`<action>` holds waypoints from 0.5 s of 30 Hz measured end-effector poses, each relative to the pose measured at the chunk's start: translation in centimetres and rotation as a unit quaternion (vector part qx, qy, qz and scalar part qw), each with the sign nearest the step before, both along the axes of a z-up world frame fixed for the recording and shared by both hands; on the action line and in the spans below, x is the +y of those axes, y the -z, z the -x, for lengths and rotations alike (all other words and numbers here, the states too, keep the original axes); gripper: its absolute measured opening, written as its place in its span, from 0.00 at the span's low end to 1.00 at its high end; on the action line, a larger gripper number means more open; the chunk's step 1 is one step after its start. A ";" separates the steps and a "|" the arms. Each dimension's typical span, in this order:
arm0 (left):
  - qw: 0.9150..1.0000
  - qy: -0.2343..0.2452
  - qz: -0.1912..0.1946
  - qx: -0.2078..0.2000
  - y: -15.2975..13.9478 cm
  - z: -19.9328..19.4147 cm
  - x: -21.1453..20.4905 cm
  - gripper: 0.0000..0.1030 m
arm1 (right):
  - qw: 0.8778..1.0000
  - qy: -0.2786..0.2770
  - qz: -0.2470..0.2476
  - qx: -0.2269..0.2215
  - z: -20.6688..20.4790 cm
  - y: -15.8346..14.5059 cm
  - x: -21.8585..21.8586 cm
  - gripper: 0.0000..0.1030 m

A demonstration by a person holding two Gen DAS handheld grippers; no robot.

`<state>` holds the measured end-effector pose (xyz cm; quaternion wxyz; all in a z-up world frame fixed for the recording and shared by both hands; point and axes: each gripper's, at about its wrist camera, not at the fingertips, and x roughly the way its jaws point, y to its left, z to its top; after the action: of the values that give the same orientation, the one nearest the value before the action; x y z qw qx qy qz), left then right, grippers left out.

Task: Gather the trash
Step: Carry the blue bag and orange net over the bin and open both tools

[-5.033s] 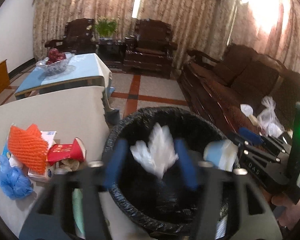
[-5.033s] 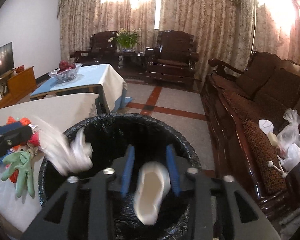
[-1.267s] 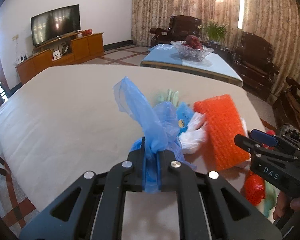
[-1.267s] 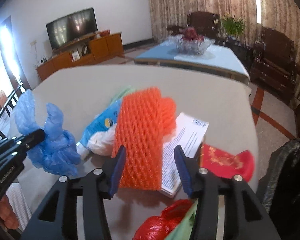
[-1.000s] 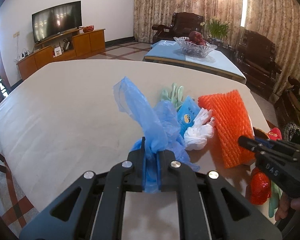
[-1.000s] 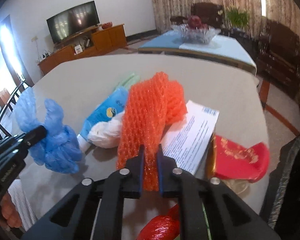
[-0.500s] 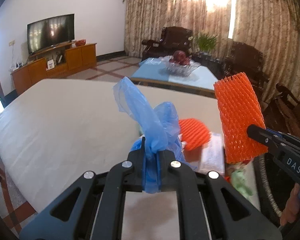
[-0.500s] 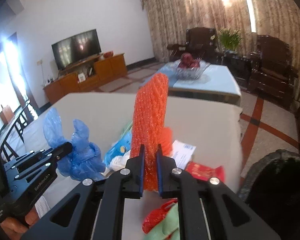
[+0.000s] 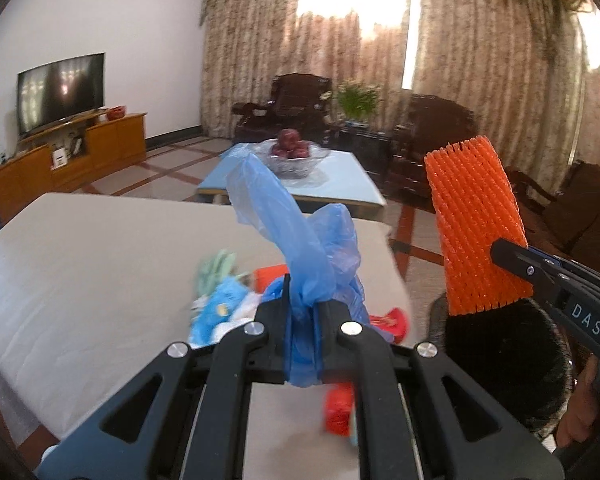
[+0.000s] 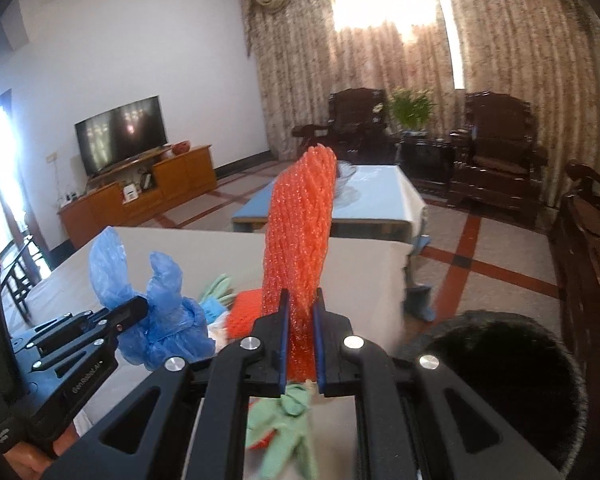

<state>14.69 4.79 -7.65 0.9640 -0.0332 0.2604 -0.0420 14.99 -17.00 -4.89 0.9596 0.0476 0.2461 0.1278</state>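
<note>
My left gripper (image 9: 305,312) is shut on a crumpled blue plastic bag (image 9: 300,248) and holds it above the beige table (image 9: 80,248); the bag also shows in the right wrist view (image 10: 156,312). My right gripper (image 10: 300,320) is shut on an orange foam fruit net (image 10: 300,240), held upright; it also shows in the left wrist view (image 9: 476,228). The black-lined trash bin (image 10: 500,380) stands low on the right, off the table's edge. Left on the table are a green glove (image 10: 288,420), a blue packet (image 9: 216,312), a second orange net (image 10: 244,312) and red wrappers (image 9: 392,320).
A blue-topped coffee table (image 9: 340,184) with a glass fruit bowl (image 9: 292,156) stands beyond the table. Dark wooden armchairs (image 10: 496,156) and a sofa (image 10: 592,240) line the back and right. A TV (image 10: 120,136) on a wooden cabinet is at the left.
Both grippers have lifted their loads off the table and swung right, so the bin has come into view. The right gripper shut on the orange net about a second ago.
</note>
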 end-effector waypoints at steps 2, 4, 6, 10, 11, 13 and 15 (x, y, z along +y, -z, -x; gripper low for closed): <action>1.000 0.015 0.001 -0.003 -0.2 0.0 -1.4 0.07 | 1.000 0.017 0.001 -0.001 0.5 -0.3 -1.7 0.10; 0.999 0.034 0.001 -0.005 -0.2 0.0 -3.1 0.07 | 1.000 0.031 0.004 -0.001 0.7 -0.1 -2.9 0.10; 0.999 0.052 0.003 -0.007 -0.3 -0.2 -4.8 0.07 | 0.999 0.051 0.005 0.002 1.1 0.1 -4.6 0.10; 0.996 0.088 0.004 -0.004 0.3 -1.1 -8.3 0.07 | 0.996 0.086 0.008 0.007 1.4 0.6 -7.6 0.10; 0.995 0.096 0.006 -0.003 0.5 -1.2 -9.0 0.07 | 0.995 0.096 0.010 0.010 1.6 0.8 -8.5 0.10; 0.993 0.116 0.009 0.002 1.0 -1.6 -11.0 0.07 | 0.993 0.116 0.013 0.015 1.8 1.2 -10.2 0.10; 0.991 0.132 0.009 0.007 1.5 -2.1 -12.5 0.07 | 0.991 0.131 0.014 0.020 2.1 1.6 -11.6 0.10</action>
<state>16.75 -7.75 -9.15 0.9479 -0.0078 0.2687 -0.1709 12.93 -28.60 -6.45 0.9635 0.0689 0.2588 -0.0034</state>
